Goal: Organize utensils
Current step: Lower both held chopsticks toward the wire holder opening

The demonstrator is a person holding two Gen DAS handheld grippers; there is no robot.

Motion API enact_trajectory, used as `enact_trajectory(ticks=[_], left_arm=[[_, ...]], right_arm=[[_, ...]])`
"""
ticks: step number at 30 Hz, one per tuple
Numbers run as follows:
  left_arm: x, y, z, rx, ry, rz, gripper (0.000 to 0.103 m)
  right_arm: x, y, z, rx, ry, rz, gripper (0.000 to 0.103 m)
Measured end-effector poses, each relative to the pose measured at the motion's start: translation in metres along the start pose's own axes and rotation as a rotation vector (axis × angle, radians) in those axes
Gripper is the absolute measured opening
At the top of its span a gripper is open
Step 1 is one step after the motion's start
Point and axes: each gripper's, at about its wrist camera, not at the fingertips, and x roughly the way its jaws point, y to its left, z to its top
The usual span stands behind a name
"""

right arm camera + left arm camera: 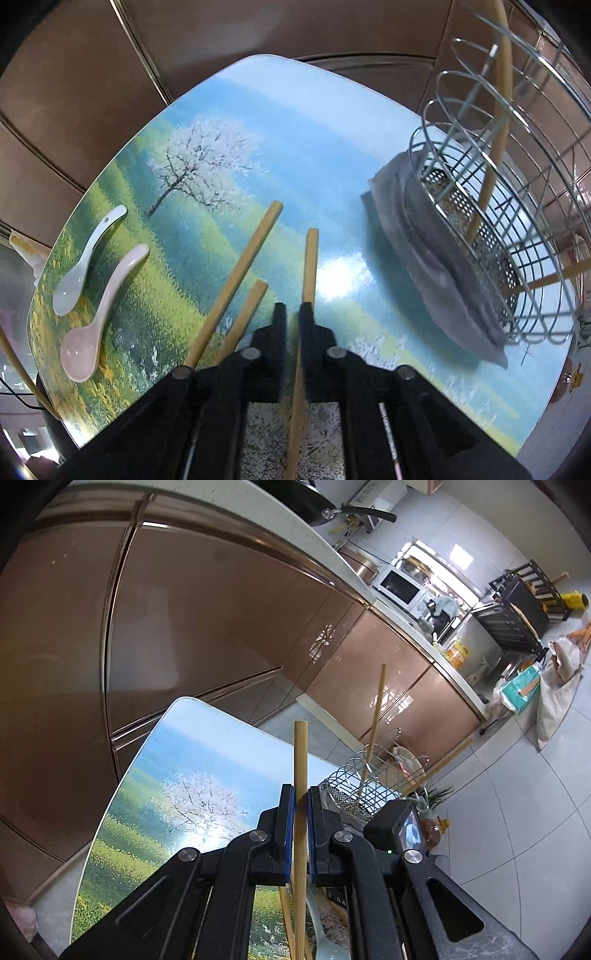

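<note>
Left of the rack [517,229], each narrowed gripper, left [301,834] and right [292,332], pinches a chopstick [300,760] [309,266] above the table [258,122].

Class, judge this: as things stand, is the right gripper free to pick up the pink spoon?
Probably not yet: the right gripper is shut on a chopstick. The pink spoon itself lies uncovered on the table.

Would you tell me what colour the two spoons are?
One spoon is white, the other spoon pale pink; the right wrist view shows them best.
</note>
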Motion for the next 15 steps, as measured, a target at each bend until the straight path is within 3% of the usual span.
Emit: enact_trajectory(ticks=[2,6,8,10,15], left_arm=[[0.001,0.004,0.0,-0.011,0.003,0.0,0.006],[0.002,0.011,0.0,-0.024,0.004,0.003,0.006],[0.003,0.014,0.0,-0.029,0.007,0.003,0.006],[0.004,0.015,0.0,-0.031,0.01,0.006,0.006],[0.005,0.013,-0.001,-0.031,0.015,0.01,0.006]], right_arm=[[0.005,0.002,0.002,-0.007,0.018,-0.015,0.028],[0.012,0.006,0.004,-0.016,0.028,-0.04,0.028],[0.012,0.008,0.006,-0.007,0.026,-0.047,0.023],[0.013,0.007,0.009,0.005,0.031,-0.043,0.007],[0.011,0.009,0.007,0.001,0.019,-0.048,0.006]])
